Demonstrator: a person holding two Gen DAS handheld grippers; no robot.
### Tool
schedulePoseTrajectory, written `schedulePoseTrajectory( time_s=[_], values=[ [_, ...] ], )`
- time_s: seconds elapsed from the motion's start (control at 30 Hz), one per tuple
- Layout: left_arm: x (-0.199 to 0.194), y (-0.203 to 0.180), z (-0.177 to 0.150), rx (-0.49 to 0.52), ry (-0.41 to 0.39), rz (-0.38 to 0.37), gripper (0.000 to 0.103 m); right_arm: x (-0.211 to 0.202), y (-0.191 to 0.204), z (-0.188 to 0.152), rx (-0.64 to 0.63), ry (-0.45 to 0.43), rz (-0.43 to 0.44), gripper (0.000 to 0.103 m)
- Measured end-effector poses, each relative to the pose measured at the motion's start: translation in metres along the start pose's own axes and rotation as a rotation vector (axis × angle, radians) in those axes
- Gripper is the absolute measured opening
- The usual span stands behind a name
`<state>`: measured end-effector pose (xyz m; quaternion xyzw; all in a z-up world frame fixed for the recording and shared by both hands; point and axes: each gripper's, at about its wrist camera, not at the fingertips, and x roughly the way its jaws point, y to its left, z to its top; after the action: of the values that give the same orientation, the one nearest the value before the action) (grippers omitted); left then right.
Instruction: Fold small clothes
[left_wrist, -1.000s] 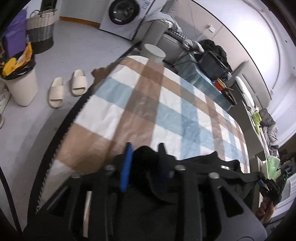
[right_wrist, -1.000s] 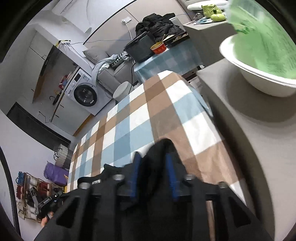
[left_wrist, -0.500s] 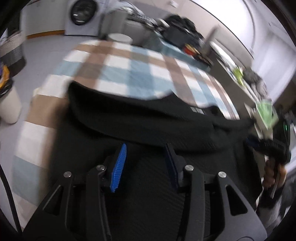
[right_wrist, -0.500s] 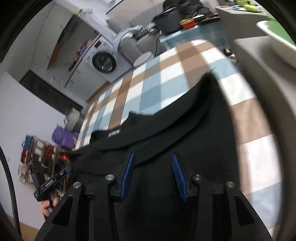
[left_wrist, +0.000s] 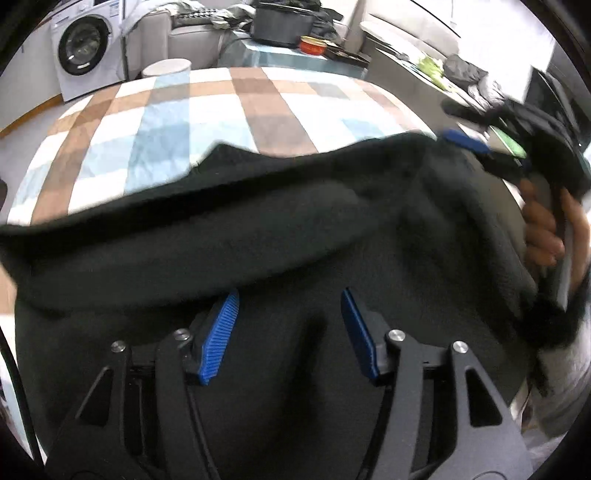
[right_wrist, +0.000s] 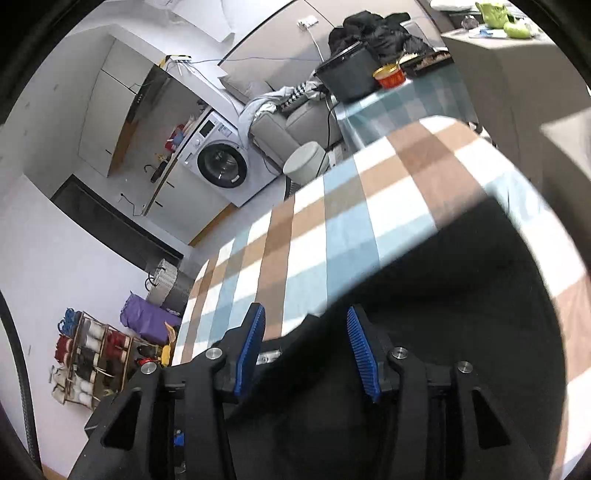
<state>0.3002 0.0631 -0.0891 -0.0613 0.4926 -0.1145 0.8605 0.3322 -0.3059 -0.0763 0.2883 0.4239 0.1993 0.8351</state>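
Black knit garment (left_wrist: 295, 229) lies spread on the near part of the blue, brown and white checked tablecloth (left_wrist: 177, 110); far half of the cloth is bare. The garment's far edge is a thick folded band, blurred in both views.

Left gripper (left_wrist: 290, 325): released, blue ribbed pads (left_wrist: 218, 332) apart over the garment, nothing pinched; jaws have just been opening.

Right gripper (right_wrist: 304, 343): also released, blue pads spread, jaws have just been opening. Garment edge sits below the gap, not clamped.

In the left wrist view the right gripper is at the garment's right end, with the person's hand (left_wrist: 546, 225) on its handle.

White front-loading washing machine (right_wrist: 221, 162) stands beyond the tablecloth's far left corner, and a round white bin (right_wrist: 306, 162) stands just off the far edge.
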Motion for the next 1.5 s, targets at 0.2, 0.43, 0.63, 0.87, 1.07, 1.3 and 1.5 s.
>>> schedulePoseTrajectory(
  time_s=[0.2, 0.43, 0.63, 0.87, 1.07, 1.3, 1.5],
  values=[
    [0.002, 0.053, 0.051, -0.170, -0.116, 0.116, 0.055, -0.004, -0.001, -0.001, -0.083, 0.037, -0.098, 0.048],
    [-0.021, 0.085, 0.040, -0.261, -0.132, 0.157, 0.055, -0.031, -0.012, -0.013, -0.118, 0.039, -0.161, 0.055],
    [-0.050, 0.065, -0.007, -0.193, -0.151, 0.242, 0.055, -0.061, -0.008, -0.037, -0.169, 0.027, -0.191, 0.067],
    [-0.084, 0.028, -0.061, -0.145, -0.189, 0.260, 0.085, -0.099, 0.006, -0.080, -0.259, 0.003, -0.201, 0.089],
    [-0.113, -0.001, -0.107, -0.115, -0.213, 0.231, 0.102, -0.128, 0.010, -0.116, -0.320, 0.017, -0.238, 0.093],
    [-0.136, -0.012, -0.138, -0.112, -0.232, 0.229, 0.102, -0.143, 0.008, -0.153, -0.413, 0.060, -0.271, 0.094],
    [-0.138, 0.004, -0.150, -0.150, -0.220, 0.244, 0.102, -0.150, -0.008, -0.164, -0.373, 0.067, -0.305, 0.094]
  ],
)
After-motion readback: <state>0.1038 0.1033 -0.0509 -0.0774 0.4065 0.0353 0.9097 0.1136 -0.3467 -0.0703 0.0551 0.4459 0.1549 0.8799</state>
